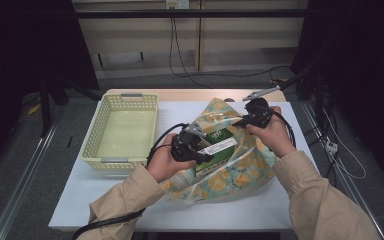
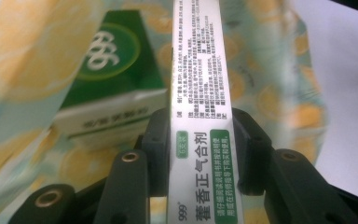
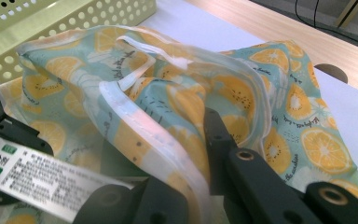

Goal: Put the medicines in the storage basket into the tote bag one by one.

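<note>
Two medicine boxes [image 2: 200,93] [image 2: 114,79], one lemon-print bag [image 1: 240,165], one basket [image 1: 122,127], two grippers [image 1: 192,145] [image 1: 257,112]

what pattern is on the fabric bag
Orange slices on pale teal, white trim; the bag shows best in the right gripper view.

Basket [image 1: 125,127] sitting on bench [image 1: 260,205] at left side. Bag [image 1: 240,172] lying on bench right of basket, just beside it, mouth gaping open. Slim box [image 2: 200,93] lying between jaws of left hand-held gripper [image 1: 203,150], reaching over bag opening. Second box [image 2: 116,88] resting inside bag, beside slim box. Right hand-held gripper [image 3: 186,154] sitting at bag's far right edge, bag rim [image 3: 135,126] lying between its jaws.
</note>
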{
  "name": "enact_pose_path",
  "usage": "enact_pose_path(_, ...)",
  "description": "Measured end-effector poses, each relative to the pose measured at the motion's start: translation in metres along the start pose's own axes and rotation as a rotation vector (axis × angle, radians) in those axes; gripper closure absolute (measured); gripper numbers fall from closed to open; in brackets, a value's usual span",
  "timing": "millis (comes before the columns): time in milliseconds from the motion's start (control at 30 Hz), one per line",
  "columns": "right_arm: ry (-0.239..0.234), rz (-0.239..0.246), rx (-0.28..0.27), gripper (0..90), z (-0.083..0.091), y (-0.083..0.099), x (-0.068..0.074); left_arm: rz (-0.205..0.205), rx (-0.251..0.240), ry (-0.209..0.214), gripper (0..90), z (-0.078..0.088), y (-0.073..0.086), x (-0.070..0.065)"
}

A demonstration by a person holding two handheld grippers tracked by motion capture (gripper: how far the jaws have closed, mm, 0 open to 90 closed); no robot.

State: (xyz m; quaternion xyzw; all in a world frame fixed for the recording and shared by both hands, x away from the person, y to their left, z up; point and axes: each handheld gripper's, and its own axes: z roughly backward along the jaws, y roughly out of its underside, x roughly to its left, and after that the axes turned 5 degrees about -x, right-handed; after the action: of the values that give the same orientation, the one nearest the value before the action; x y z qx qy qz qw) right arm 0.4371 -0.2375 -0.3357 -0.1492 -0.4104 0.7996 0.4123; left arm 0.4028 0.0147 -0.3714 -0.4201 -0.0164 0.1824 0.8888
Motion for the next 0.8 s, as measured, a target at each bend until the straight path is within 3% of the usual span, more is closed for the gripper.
enact_pose_path(333,-0.002,0.014,-0.005,89.3,0.002,-0.007,0.005,0.003,-0.002,0.000,63.2,-0.015,-0.003,-0.007)
enact_pose_path(667,0.002,0.018,-0.007,89.3,0.006,-0.008,0.005,0.027,-0.061,0.007,63.1,-0.042,-0.014,-0.014)
enact_pose_path(700,0.003,0.018,-0.006,89.3,0.006,-0.008,0.005,0.023,-0.053,-0.027,63.1,-0.044,-0.016,-0.016)
enact_pose_path(733,0.003,0.016,-0.006,89.3,0.005,-0.008,0.004,0.018,-0.062,0.008,63.1,-0.046,-0.017,-0.015)
enact_pose_path(800,0.004,0.020,-0.004,89.3,0.005,-0.008,0.004,0.009,-0.065,0.011,63.1,-0.051,-0.019,-0.016)
